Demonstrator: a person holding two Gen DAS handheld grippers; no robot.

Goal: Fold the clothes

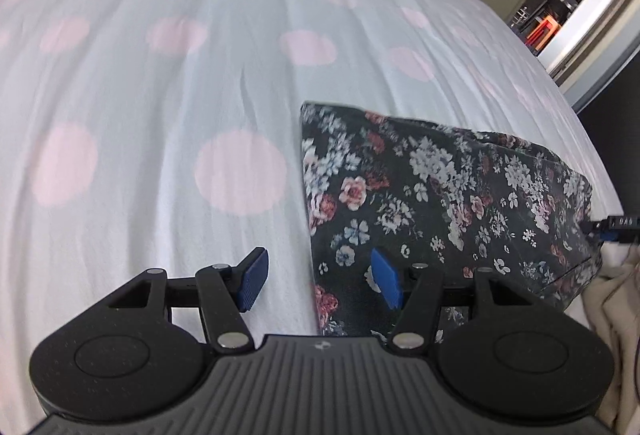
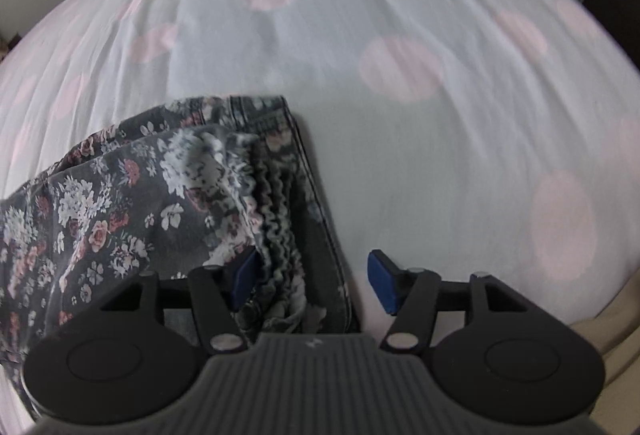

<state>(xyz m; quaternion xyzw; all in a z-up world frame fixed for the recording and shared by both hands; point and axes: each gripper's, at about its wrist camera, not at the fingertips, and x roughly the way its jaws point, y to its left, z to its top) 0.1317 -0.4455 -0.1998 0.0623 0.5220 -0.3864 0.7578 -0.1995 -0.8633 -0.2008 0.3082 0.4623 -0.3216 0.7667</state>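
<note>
Left wrist view puts the floral garment (image 1: 444,195) at centre right of the frame, a dark, flower-printed piece lying in a compact, mostly flat folded shape on the polka-dot bedsheet (image 1: 160,95). The left gripper (image 1: 320,281) sits at the lower middle with its jaws spread and nothing pinched; one blue pad is over bare sheet, the other over the garment's near left edge, so the straight folded edge runs between them, probably lined up for a grasp or a smoothing press.

From the right wrist view, the same garment fills the lower left, its layered hems and a denim-like seam stacked along the right edge. The right gripper (image 2: 314,281) is released, jaws apart; the bunched, wavy hem layers lie between the pads, close against the left one (image 2: 244,277). Blur makes it hard to say whether that pad truly touches the cloth. Letting go here fits a fold laid down at the bed's near side, within easy reach of both hands.
</note>
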